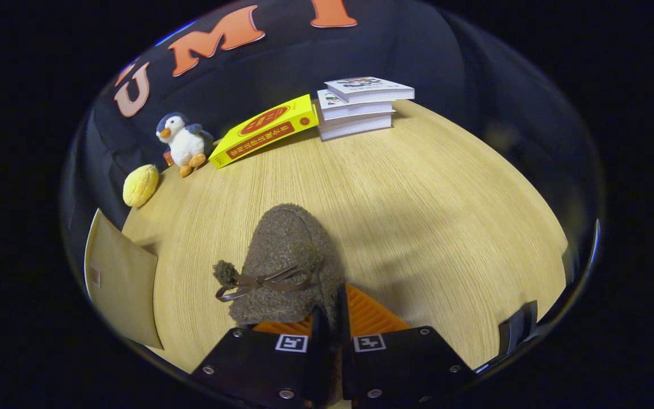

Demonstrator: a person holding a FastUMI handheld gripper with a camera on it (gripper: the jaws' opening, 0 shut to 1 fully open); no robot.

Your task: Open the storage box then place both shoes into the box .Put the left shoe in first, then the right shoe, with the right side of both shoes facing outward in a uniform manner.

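While gripper (330,324) pinches shoe (287,261)

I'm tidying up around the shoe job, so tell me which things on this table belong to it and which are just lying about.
Belongs to the job:
- fuzzy brown shoe with a bow, its heel edge pinched between the closed fingers of the gripper
- tan flap beside the shoe, possibly the storage box; hard to tell

Just lying about:
- penguin toy
- yellow plush ball
- yellow book
- stack of books
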